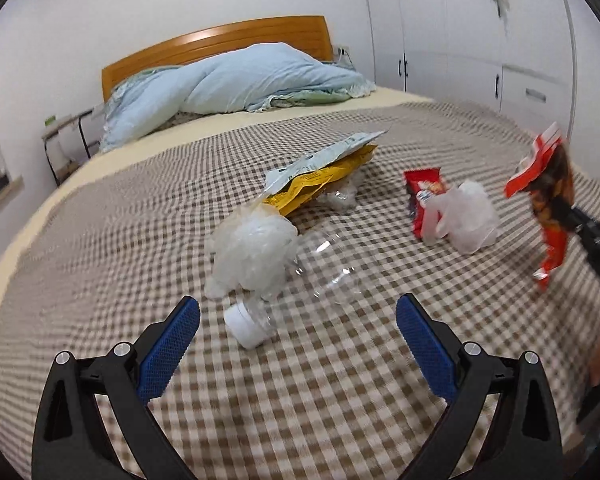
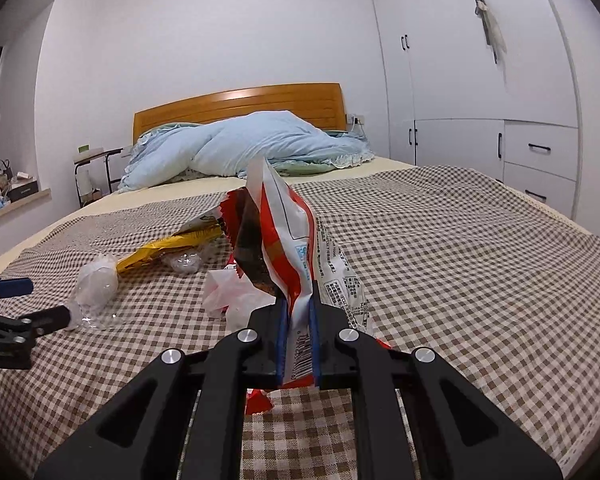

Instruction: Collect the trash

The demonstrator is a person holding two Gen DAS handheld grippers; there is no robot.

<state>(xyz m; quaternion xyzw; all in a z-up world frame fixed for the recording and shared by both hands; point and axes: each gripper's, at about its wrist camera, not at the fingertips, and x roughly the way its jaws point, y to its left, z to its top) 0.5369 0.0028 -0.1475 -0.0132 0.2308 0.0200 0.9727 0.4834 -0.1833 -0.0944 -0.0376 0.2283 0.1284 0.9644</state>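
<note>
Your right tool [image 2: 298,312] is clenched on a red and white snack bag [image 2: 284,236], lifted off the bed [image 2: 460,260]. Your left tool [image 1: 298,312] hangs released, jaws wide. Just ahead of it lies a clear bottle [image 1: 300,280] with its white cap [image 1: 246,326] toward you, crumpled plastic [image 1: 248,256] beside it, and a yellow wrapper [image 1: 320,184] farther on.
</note>
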